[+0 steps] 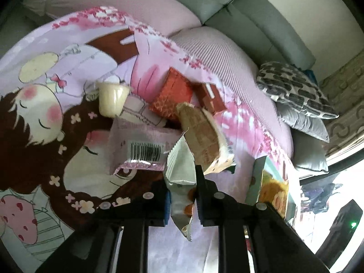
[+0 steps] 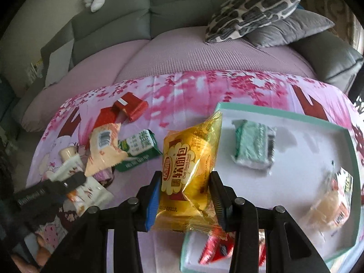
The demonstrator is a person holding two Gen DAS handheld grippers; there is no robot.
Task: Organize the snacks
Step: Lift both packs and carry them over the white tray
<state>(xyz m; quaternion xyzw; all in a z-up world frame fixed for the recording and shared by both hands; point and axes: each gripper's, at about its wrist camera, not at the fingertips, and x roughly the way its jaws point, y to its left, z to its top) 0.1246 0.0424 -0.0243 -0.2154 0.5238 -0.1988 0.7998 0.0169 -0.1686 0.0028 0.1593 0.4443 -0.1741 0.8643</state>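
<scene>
two packets in hand, both soft and light

i have the right gripper [image 2: 183, 195] clamped on a yellow bread packet [image 2: 190, 173], pads pressing its lower half from either side. it hangs beside the near-left corner of the teal-rimmed box [image 2: 268, 111], which already holds a green wafer pack [image 2: 252, 146], a pale bun packet [image 2: 327, 202] and a red wrapper [image 2: 213, 245]. i judge the bread light and squashy: the film is slick and air-puffed, so a grip across the loaf itself beats pinching the crimped seam, and too much squeeze would dent it.

my left gripper [image 1: 182, 201] is closed tight on a white foil sachet [image 1: 179, 175], caught across its middle. it looks thin, limp and near weightless; held flat it should not slip. it sits just above the pile on the printed blanket [image 1: 45, 122], where a pink barcode pack [image 1: 141, 145], a tan packet [image 1: 200, 136], an orange box [image 1: 173, 97] and a cream cup [image 1: 112, 97] lie crowded together, some touching.
</scene>
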